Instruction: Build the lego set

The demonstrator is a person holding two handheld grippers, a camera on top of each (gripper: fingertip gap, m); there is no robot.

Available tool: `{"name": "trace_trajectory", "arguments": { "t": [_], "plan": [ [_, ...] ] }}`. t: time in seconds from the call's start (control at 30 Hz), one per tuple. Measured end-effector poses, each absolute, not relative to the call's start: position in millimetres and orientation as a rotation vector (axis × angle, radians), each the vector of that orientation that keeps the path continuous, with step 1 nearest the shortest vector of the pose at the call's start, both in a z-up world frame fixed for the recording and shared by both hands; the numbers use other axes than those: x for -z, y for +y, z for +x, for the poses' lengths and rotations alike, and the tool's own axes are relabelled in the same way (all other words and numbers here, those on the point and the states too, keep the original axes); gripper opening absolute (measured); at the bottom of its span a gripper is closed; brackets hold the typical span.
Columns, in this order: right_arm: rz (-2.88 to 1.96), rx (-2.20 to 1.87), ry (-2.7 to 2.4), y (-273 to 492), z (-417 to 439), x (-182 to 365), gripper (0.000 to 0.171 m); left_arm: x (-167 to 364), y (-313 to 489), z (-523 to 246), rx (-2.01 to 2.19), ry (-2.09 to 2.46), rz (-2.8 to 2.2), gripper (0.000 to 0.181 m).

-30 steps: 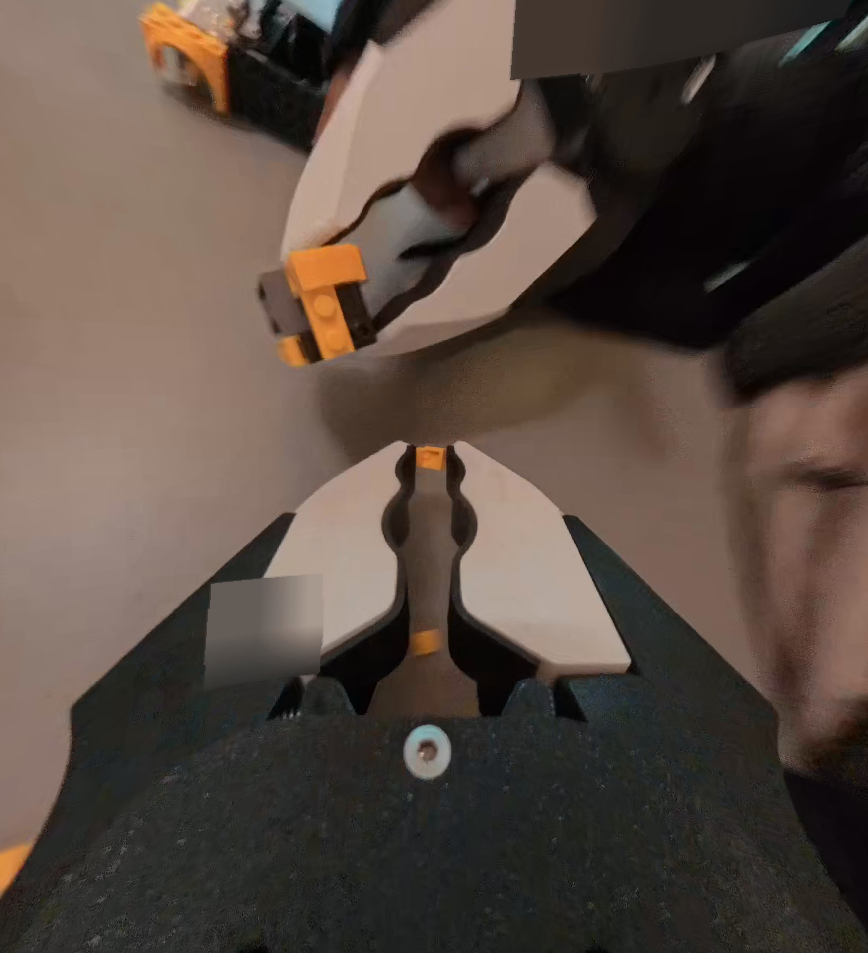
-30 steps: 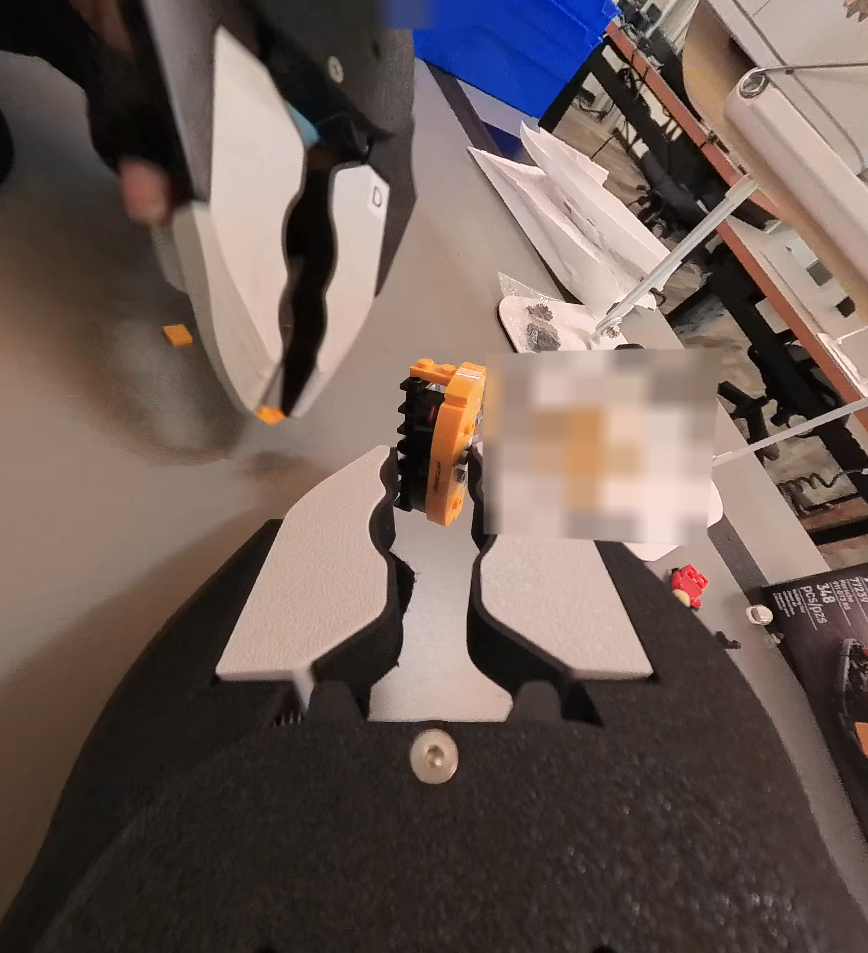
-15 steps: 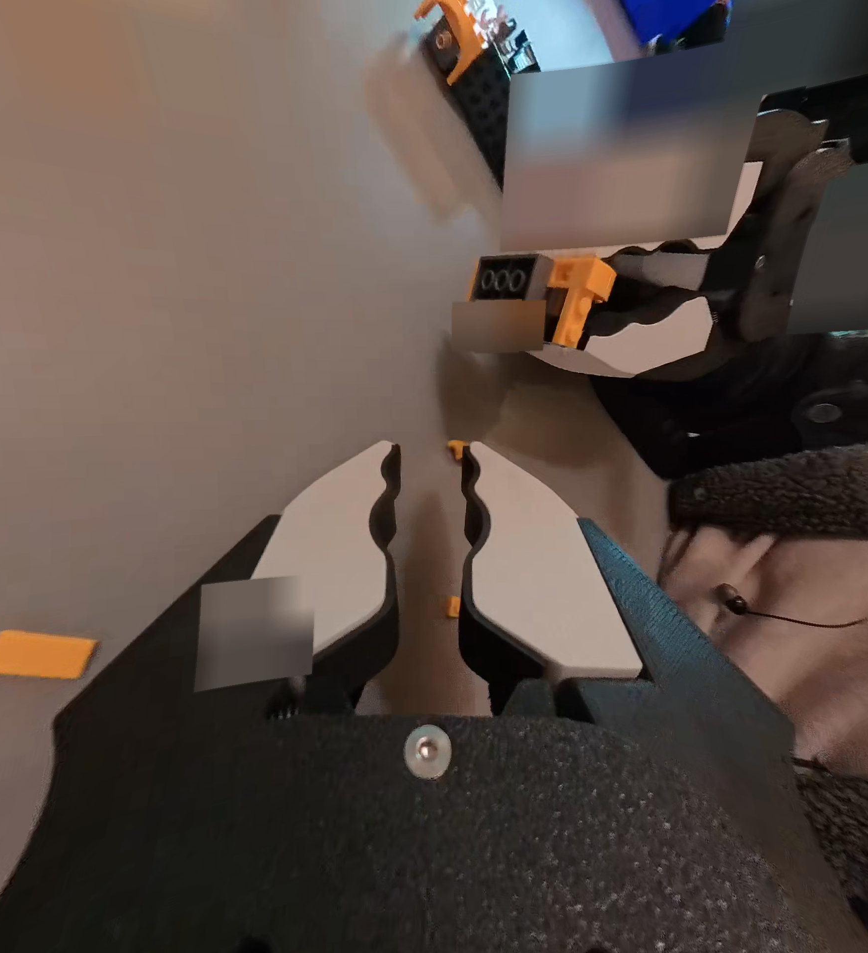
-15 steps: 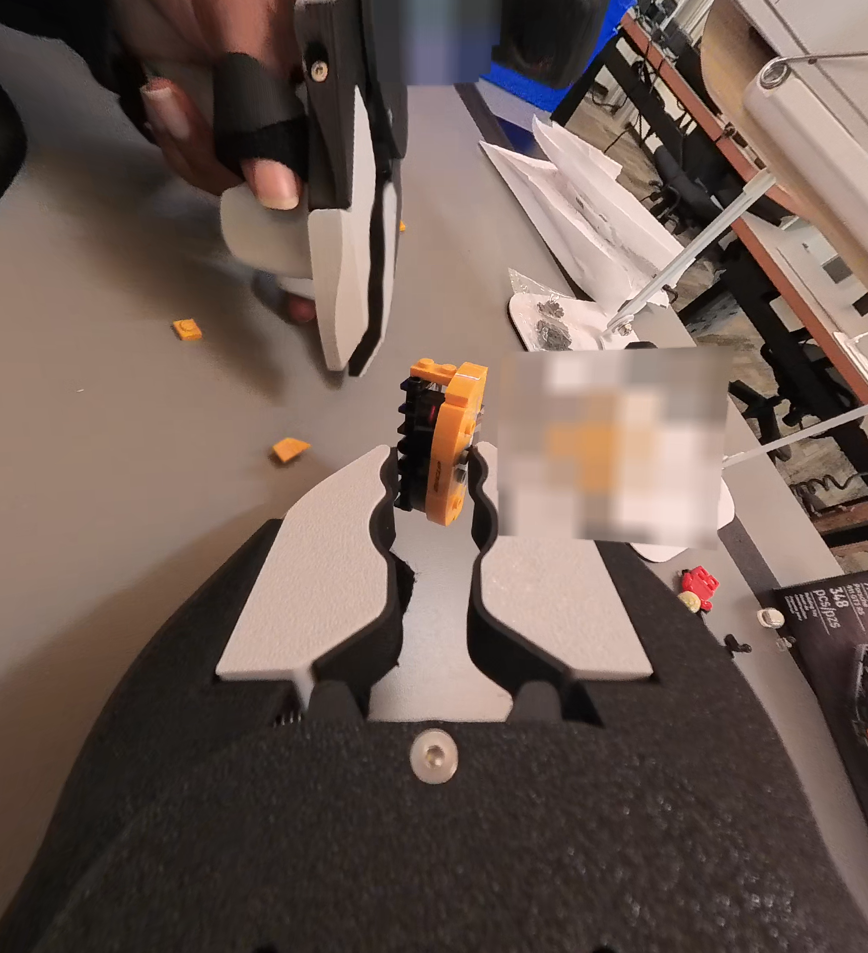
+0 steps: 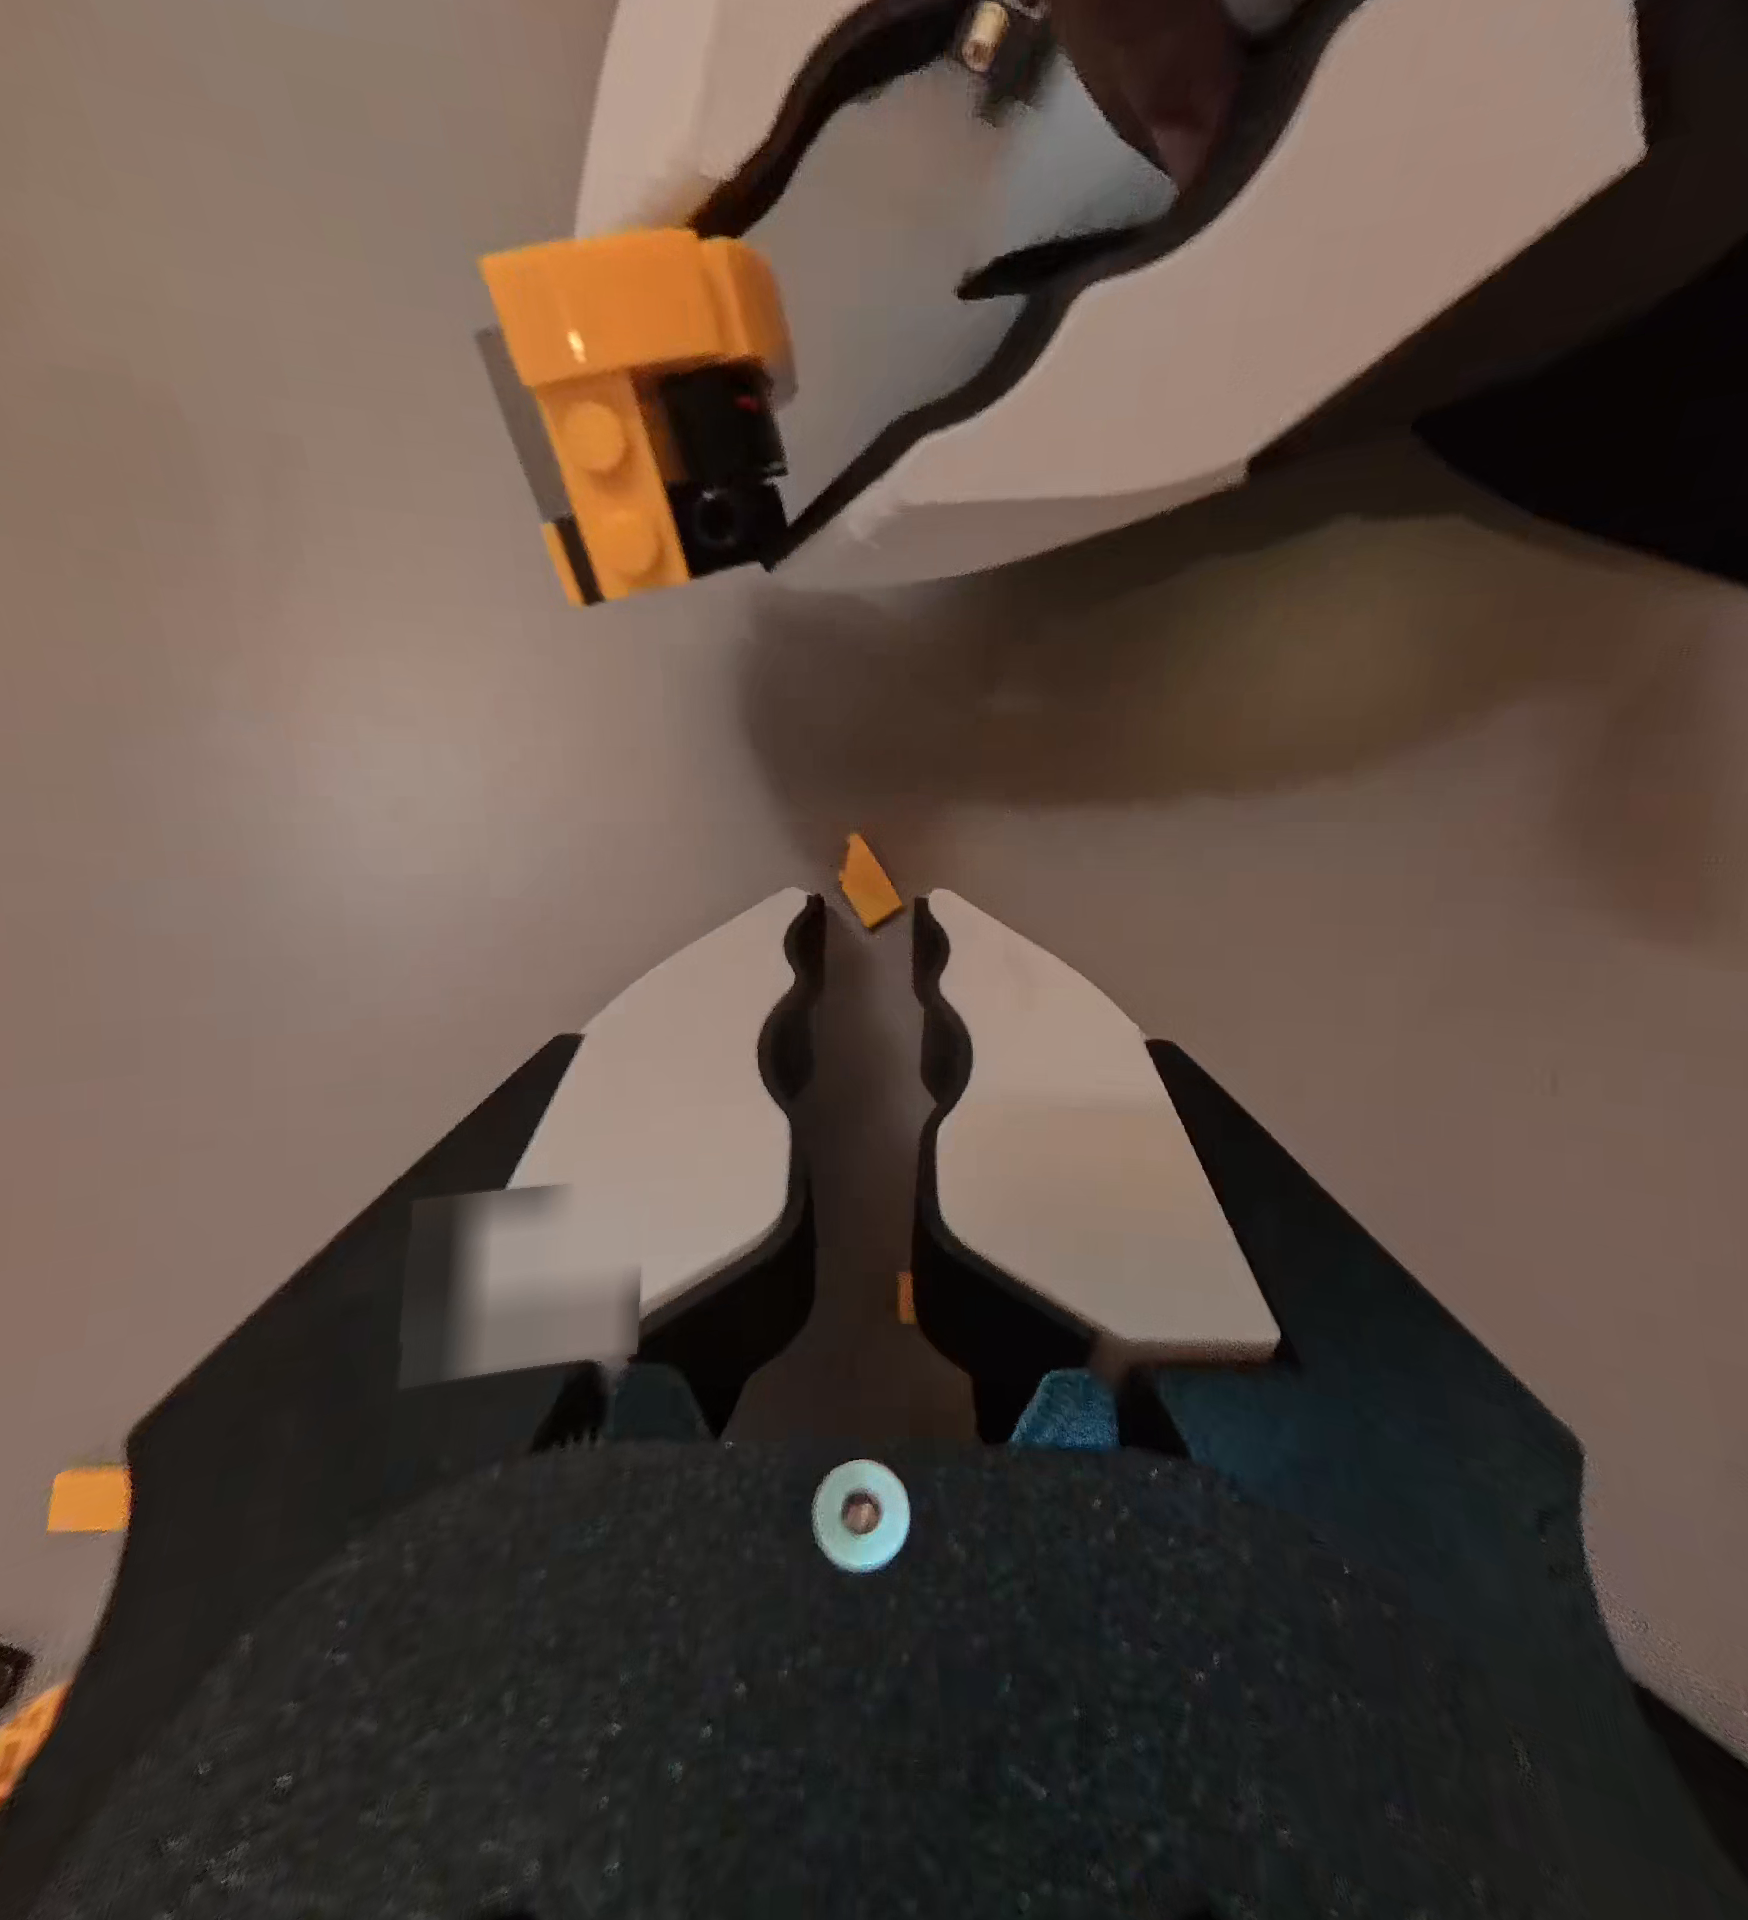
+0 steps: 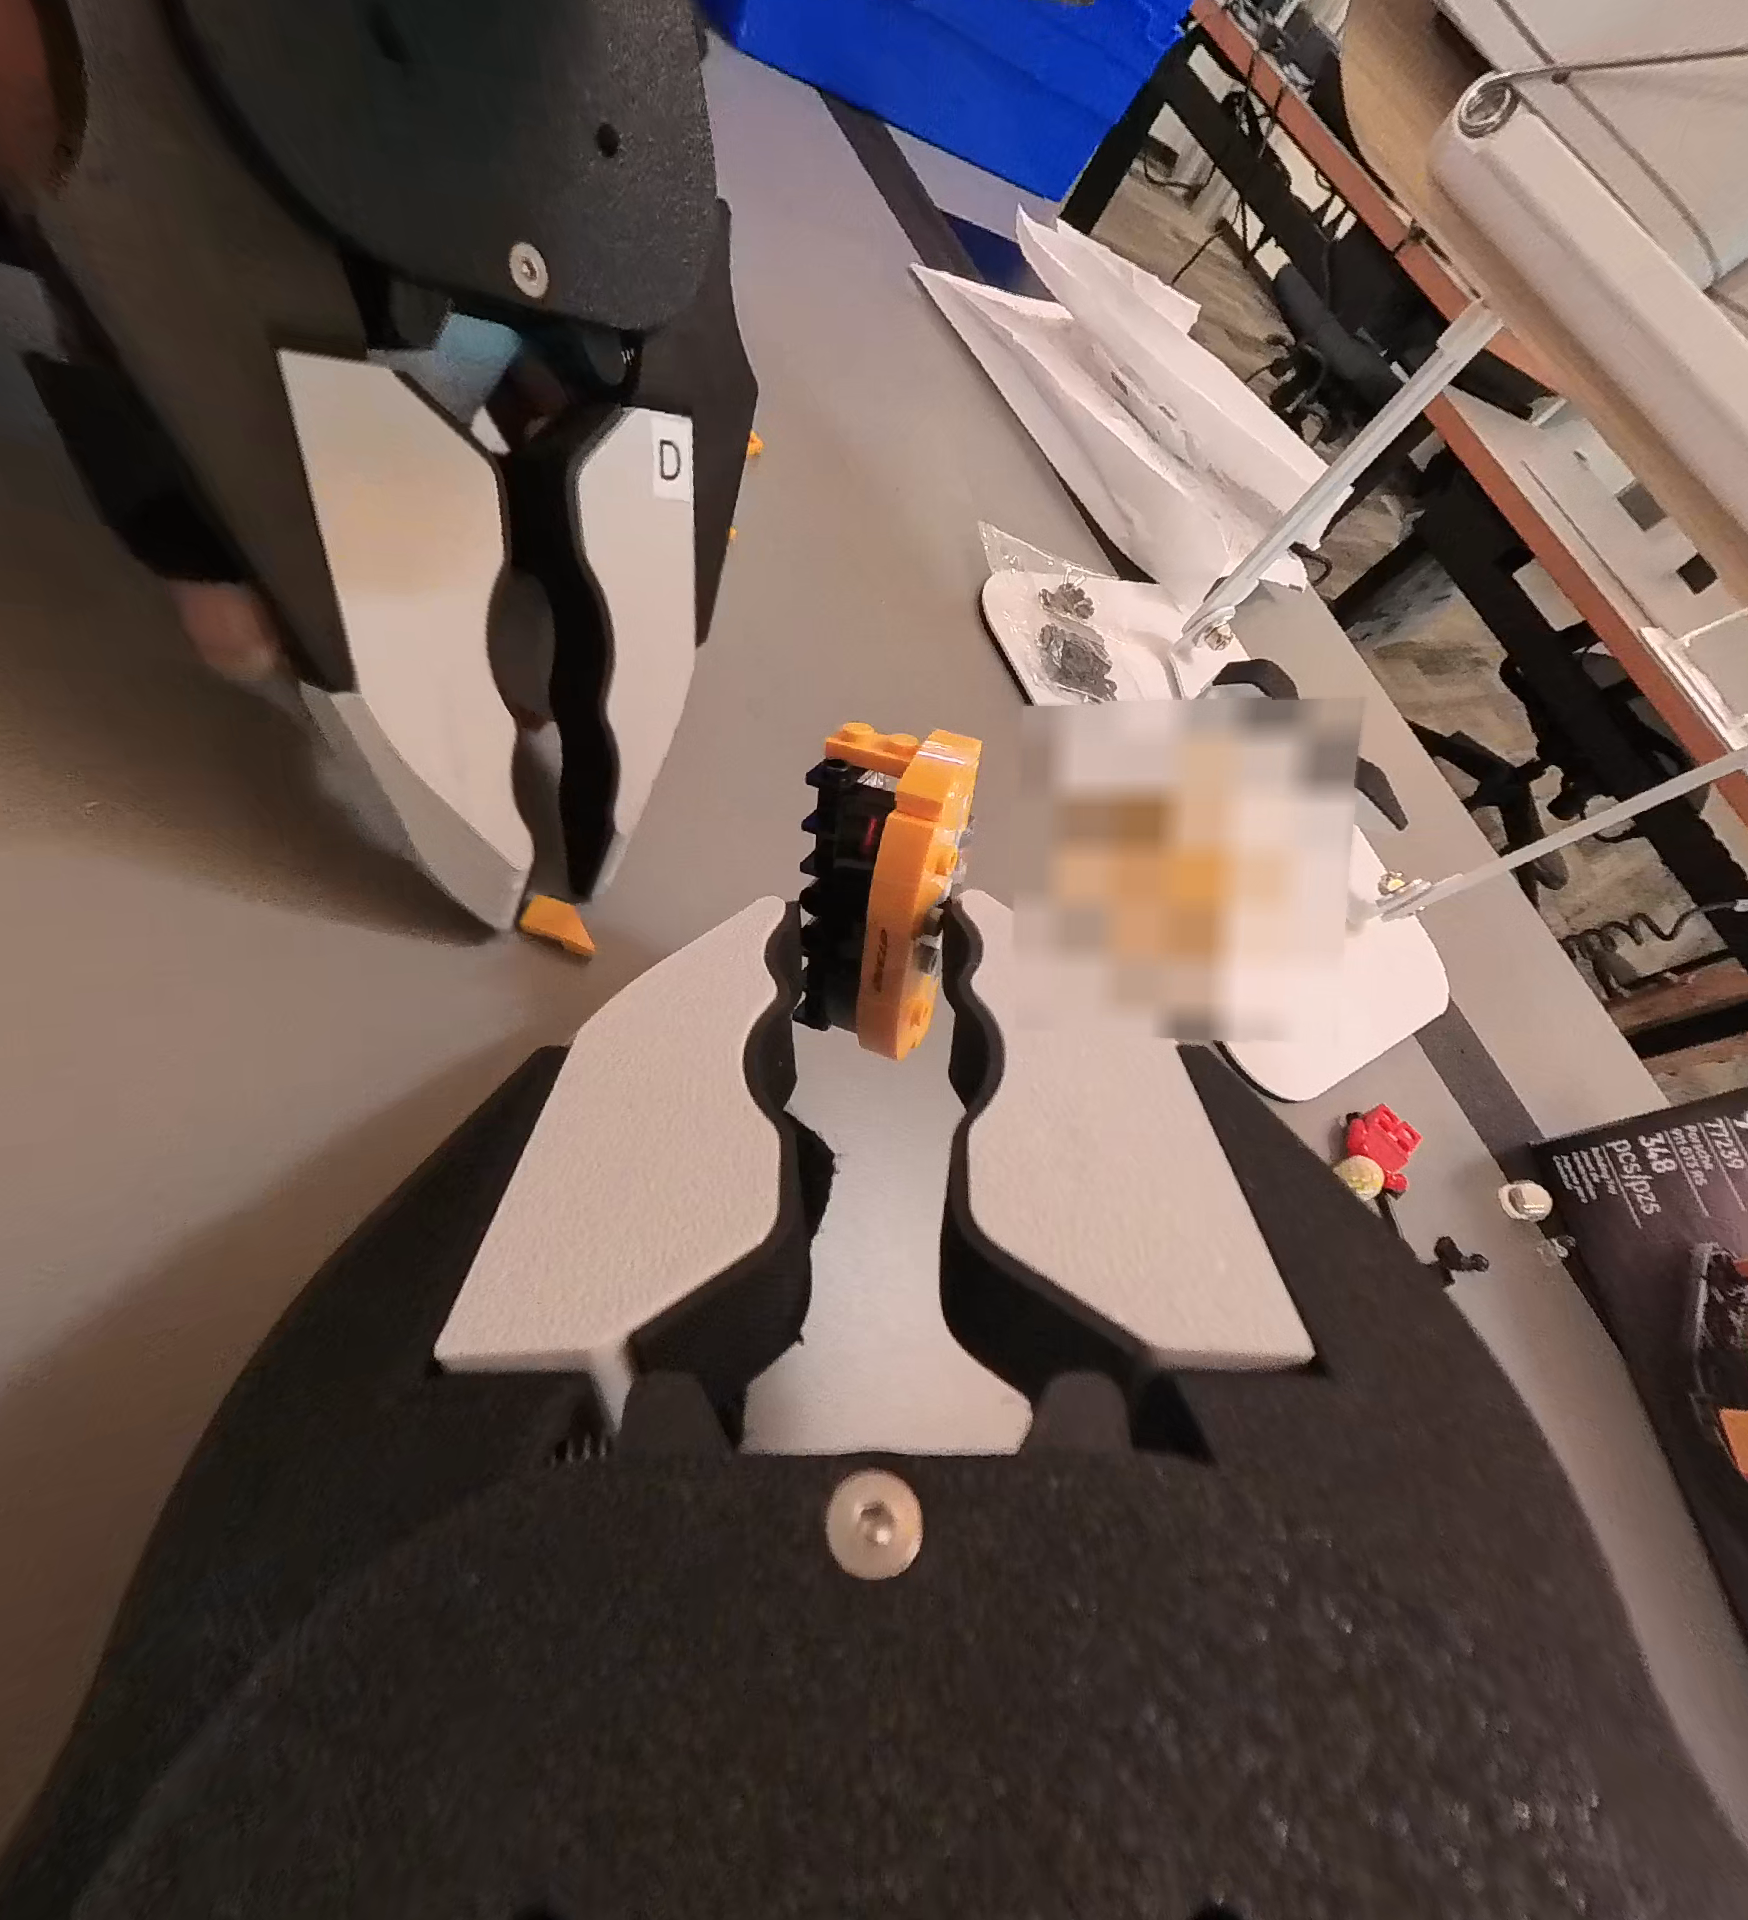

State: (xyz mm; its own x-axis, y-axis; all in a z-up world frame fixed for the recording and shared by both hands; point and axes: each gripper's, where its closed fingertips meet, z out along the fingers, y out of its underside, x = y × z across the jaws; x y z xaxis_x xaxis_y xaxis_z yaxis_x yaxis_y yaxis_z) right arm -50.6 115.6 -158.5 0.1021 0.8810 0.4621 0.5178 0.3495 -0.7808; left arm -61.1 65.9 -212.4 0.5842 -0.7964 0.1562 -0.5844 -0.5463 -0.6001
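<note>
Left gripper: fingers parted a little, nothing between them, tips down close to the grey bench. Small orange wedge piece lies flat on the bench right at the tip gap, centre of the left wrist frame, just ahead of the fingertips. Its long axis runs roughly along the finger direction, slightly skewed toward upper left. Gap looks wider than the piece, so closing should catch it across its short sides, in my judgement. In the right wrist frame the same wedge sits at the left gripper's tips, left of centre, apparently touching one tip; can't confirm contact.

Right gripper: pressed onto the orange-and-black sub-assembly, held on edge, black toothed side facing frame left, orange curved plate facing right. From the left wrist view it hangs in the upper left, well above the wedge, studs toward the camera.

Key relation: wedge is directly in line with the left gripper, so left is the nearer one by far; right is occupied. Next move is likely a straight close and lift, then carry toward the sub-assembly.

Risk: piece is thin and flat, tips may skid over it or push it away.

Further out: more loose orange bits at lower left, set box at lower right.
</note>
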Motion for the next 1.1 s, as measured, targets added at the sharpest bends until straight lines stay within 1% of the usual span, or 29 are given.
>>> {"name": "trace_trajectory", "arguments": {
  "t": [0.2,0.37,0.5,0.57,0.7,0.87,1.0,1.1],
  "plan": [
    [-1.306,-0.431,-1.554,115.9,-50.9,158.2,0.026,213.5,69.2,-60.6,0.484,1.120,-2.326,0.013],
    [-1.305,-0.440,-1.566,114.5,-51.4,159.8,0.026,213.4,62.2,-64.5,0.444,1.284,-2.256,0.008],
    [-1.297,-0.449,-1.604,110.0,-52.7,164.8,0.026,210.1,51.4,-73.3,0.427,1.413,-2.204,0.008],
    [-1.293,-0.449,-1.619,108.3,-53.3,166.8,0.026,209.1,47.7,-78.9,0.431,1.435,-2.214,0.014],
    [-1.295,-0.451,-1.630,107.4,-53.6,168.7,0.026,203.1,48.8,-86.5,0.429,1.405,-2.215,0.018],
    [-1.293,-0.449,-1.635,107.0,-53.5,169.2,0.026,198.3,48.9,-92.3,0.413,1.312,-2.259,0.018],
    [-1.293,-0.450,-1.638,106.8,-53.5,169.8,0.026,204.7,38.5,-92.5,0.409,1.210,-2.356,0.019],
    [-1.292,-0.449,-1.642,106.4,-53.6,170.5,0.026,212.4,38.8,-89.7,0.328,1.223,-2.333,0.018]
  ]
}}
